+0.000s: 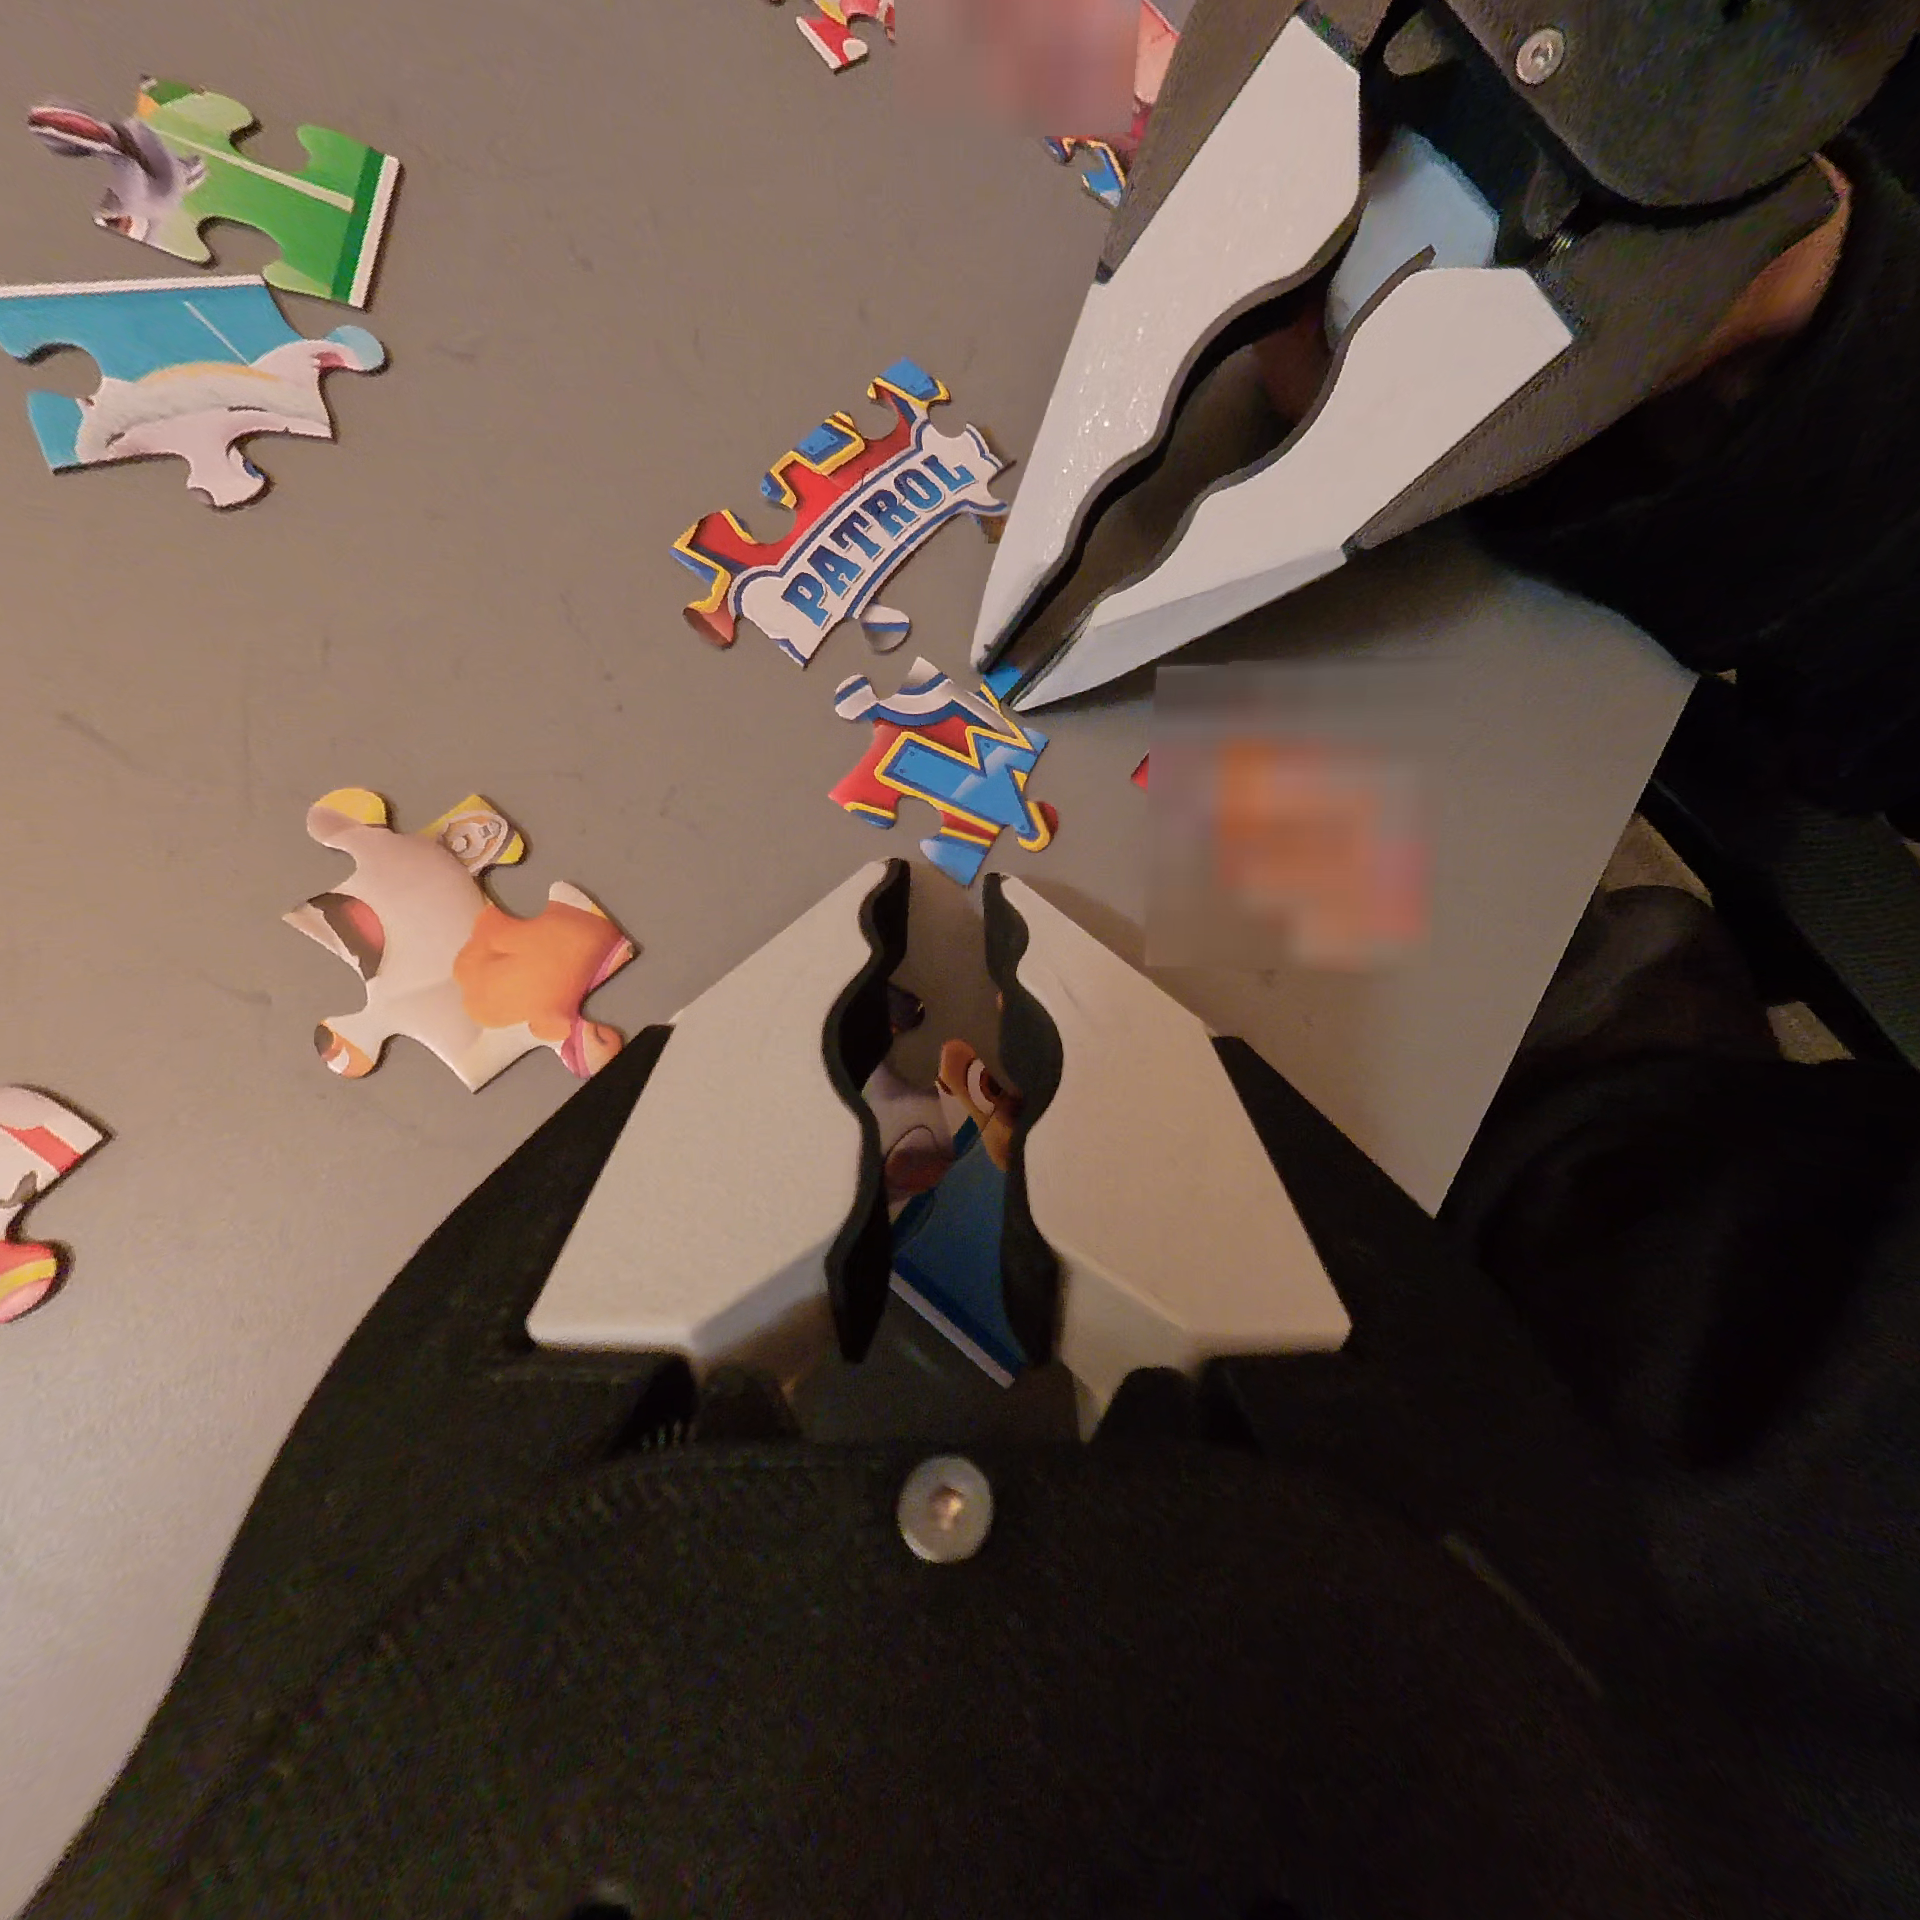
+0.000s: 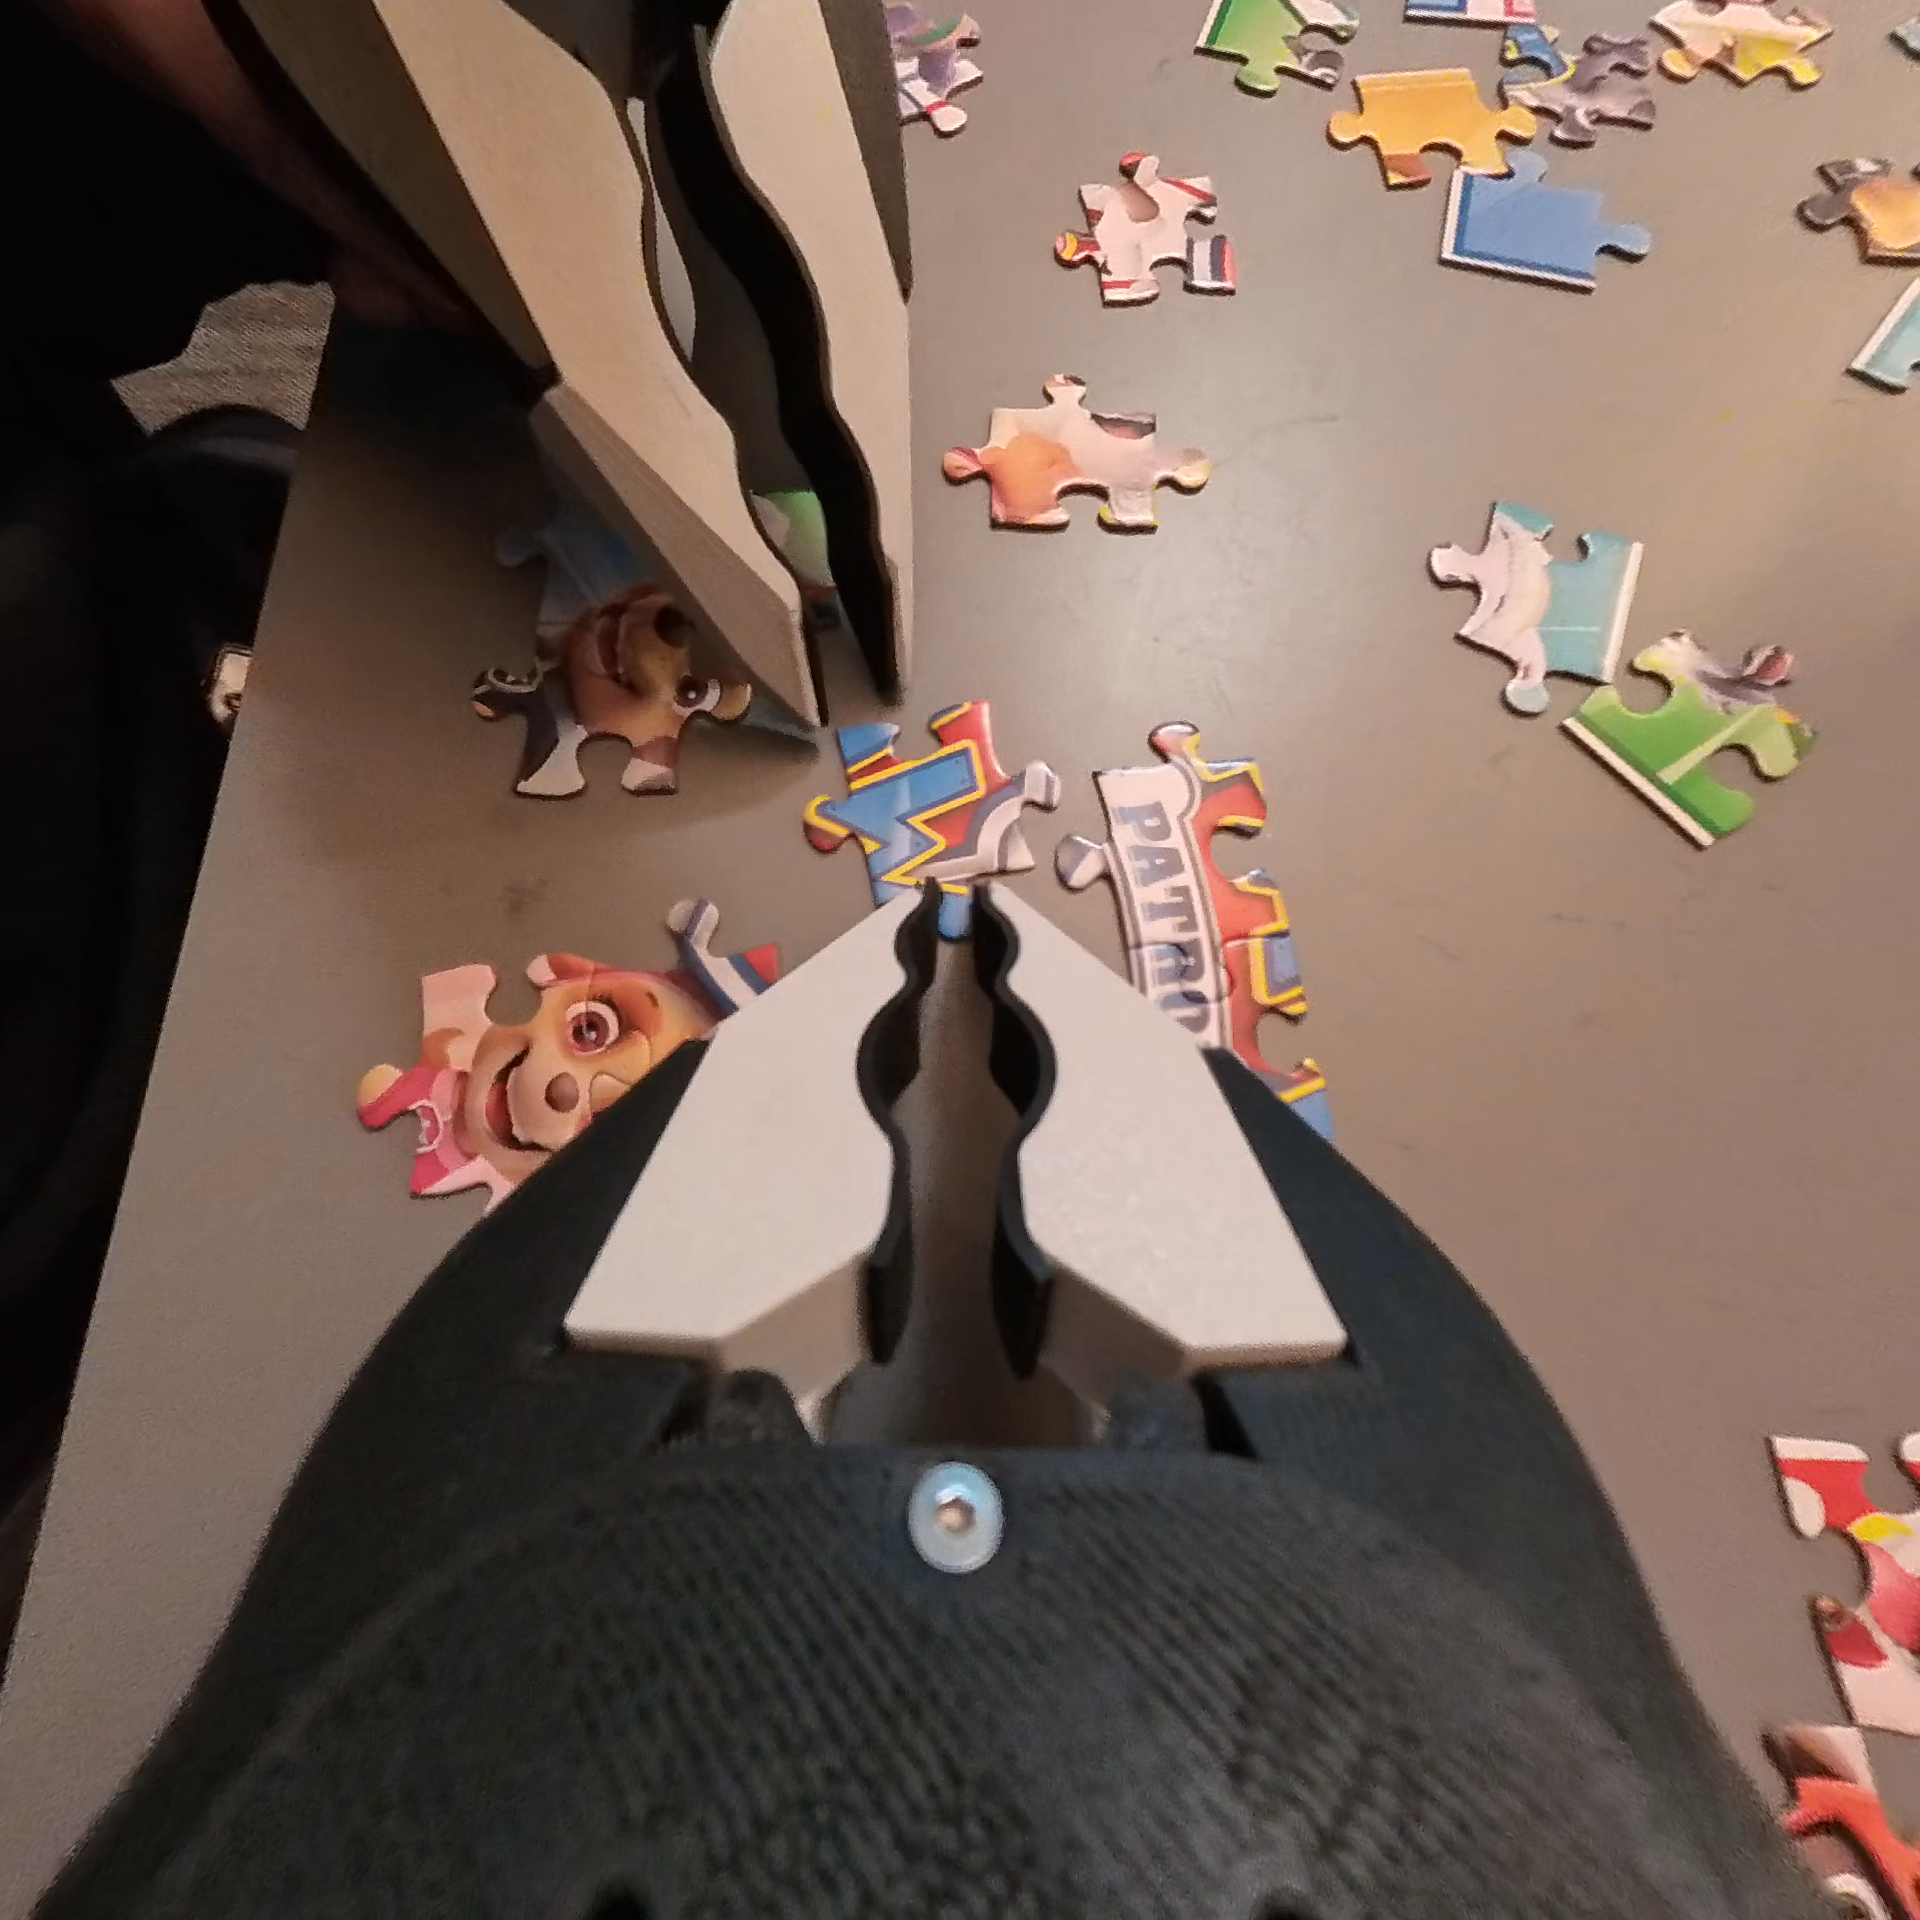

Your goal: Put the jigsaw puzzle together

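On the grey desk (image 2: 1351, 1039), a blue-and-red puzzle piece (image 2: 925, 810) lies flat, its long axis running between the two grippers. The right gripper (image 2: 954, 902) pinches the piece's blue tab in nearly closed jaws. The left gripper (image 1: 943, 878), slightly spread and holding nothing, hovers just beside the piece's opposite end

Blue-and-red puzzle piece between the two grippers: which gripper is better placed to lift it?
Right. The right gripper has its fingertips either side of the blue-and-red puzzle piece at its blue tab; the left gripper is open, its tips just short of it.
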`<action>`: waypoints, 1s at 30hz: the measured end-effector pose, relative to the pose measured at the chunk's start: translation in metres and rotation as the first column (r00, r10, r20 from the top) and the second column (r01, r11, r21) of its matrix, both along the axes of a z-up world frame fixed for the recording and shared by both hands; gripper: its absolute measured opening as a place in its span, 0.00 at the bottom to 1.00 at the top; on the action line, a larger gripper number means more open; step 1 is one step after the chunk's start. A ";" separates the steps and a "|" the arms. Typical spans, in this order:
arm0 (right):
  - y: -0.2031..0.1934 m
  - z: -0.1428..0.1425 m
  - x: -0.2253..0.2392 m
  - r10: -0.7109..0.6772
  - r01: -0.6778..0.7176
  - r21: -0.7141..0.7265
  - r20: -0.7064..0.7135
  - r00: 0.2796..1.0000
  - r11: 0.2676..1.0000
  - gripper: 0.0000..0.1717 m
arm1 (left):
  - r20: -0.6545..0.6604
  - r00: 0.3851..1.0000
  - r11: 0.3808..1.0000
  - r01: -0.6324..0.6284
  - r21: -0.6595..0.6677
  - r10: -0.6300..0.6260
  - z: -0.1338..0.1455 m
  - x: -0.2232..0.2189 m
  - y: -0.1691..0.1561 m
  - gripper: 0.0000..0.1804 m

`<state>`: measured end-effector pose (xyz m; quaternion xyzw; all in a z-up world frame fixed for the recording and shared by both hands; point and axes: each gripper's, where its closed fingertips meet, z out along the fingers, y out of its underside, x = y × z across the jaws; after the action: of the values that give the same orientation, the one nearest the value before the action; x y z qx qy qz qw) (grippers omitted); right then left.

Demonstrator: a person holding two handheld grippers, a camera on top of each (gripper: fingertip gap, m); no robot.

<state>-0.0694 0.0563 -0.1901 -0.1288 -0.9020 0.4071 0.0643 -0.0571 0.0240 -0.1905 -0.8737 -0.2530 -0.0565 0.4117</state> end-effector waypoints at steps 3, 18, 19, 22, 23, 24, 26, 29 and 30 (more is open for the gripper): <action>-0.003 0.001 0.003 0.016 -0.016 -0.009 0.000 1.000 1.000 0.00 | -0.003 1.000 1.000 0.007 0.000 -0.007 0.000 0.001 0.001 0.07; 0.010 0.024 -0.004 -0.063 0.062 -0.157 -0.002 0.998 0.986 0.00 | -0.231 0.961 0.988 0.145 -0.051 -0.153 0.011 -0.007 0.019 0.33; 0.011 0.025 -0.005 -0.069 0.067 -0.161 -0.007 0.998 0.985 0.00 | -0.246 0.952 0.983 0.164 -0.086 -0.180 0.007 -0.008 0.020 0.33; 0.015 0.028 -0.006 -0.086 0.082 -0.174 -0.018 0.996 0.981 0.00 | -0.272 0.933 0.965 0.191 -0.179 -0.235 -0.004 -0.009 0.022 0.35; 0.016 0.028 -0.007 -0.091 0.086 -0.179 -0.018 0.996 0.980 0.00 | -0.273 0.932 0.965 0.194 -0.178 -0.238 -0.004 -0.008 0.023 0.35; 0.017 0.029 -0.007 -0.094 0.089 -0.186 -0.019 0.995 0.979 0.00 | -0.267 0.934 0.964 0.197 -0.177 -0.239 -0.004 -0.007 0.024 0.35; 0.017 0.031 -0.008 -0.098 0.093 -0.199 -0.017 0.995 0.976 0.00 | -0.242 0.940 0.965 0.201 -0.171 -0.239 -0.005 -0.005 0.024 0.33; 0.018 0.032 -0.009 -0.099 0.094 -0.205 -0.014 0.995 0.974 0.00 | -0.244 0.940 0.966 0.203 -0.162 -0.238 -0.005 -0.002 0.023 0.25; 0.018 0.032 -0.009 -0.100 0.095 -0.205 -0.015 0.995 0.974 0.00 | -0.243 0.940 0.966 0.203 -0.161 -0.238 -0.004 -0.001 0.023 0.22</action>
<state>-0.0785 0.0744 -0.1579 -0.1736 -0.8471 0.4955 0.0818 -0.0580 0.0468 -0.1948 -0.9219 -0.1001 0.0300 0.3730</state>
